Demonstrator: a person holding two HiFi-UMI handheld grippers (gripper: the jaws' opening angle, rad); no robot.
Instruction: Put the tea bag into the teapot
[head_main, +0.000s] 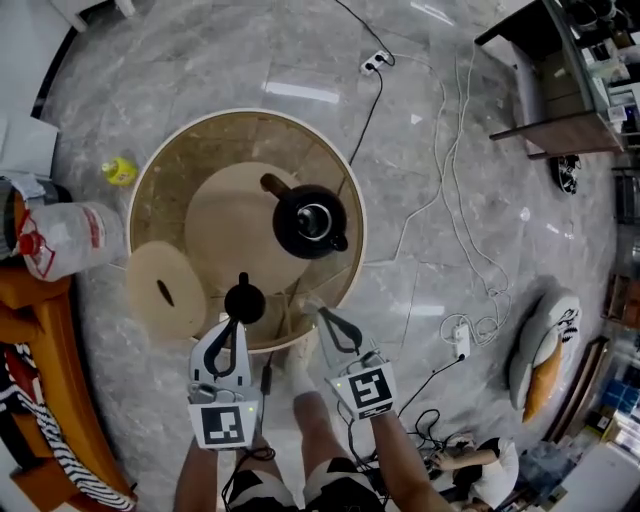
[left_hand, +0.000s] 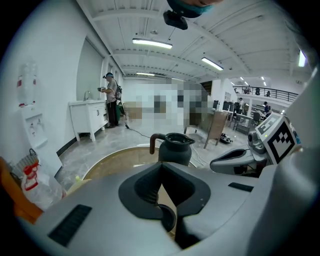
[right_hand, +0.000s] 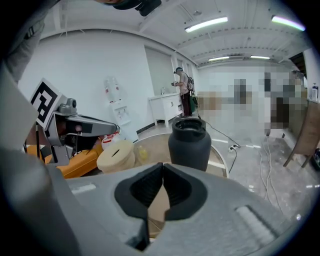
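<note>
The round glass-topped surface (head_main: 175, 165) carries a black teapot (head_main: 310, 220), which stands upright just off centre toward 3 o'clock. Its mouth is open and its handle points to about 10 o'clock. The person stands at the 6 o'clock edge with both grippers held over the rim.

The left gripper (head_main: 240, 318) is clenched, and the teapot's black lid (head_main: 245, 298) sits at its tip, near the 6 o'clock edge and well apart from the pot. In the left gripper view the lid's dark round edge (left_hand: 167, 217) shows low between the pressed-together jaws.

The right gripper (head_main: 320, 313) is clenched too, its pads meeting, at about 5 o'clock on the rim. I cannot make out a tea bag in it. A beige disc with a slot (head_main: 165, 288) overlaps the rim at 8 o'clock.
</note>
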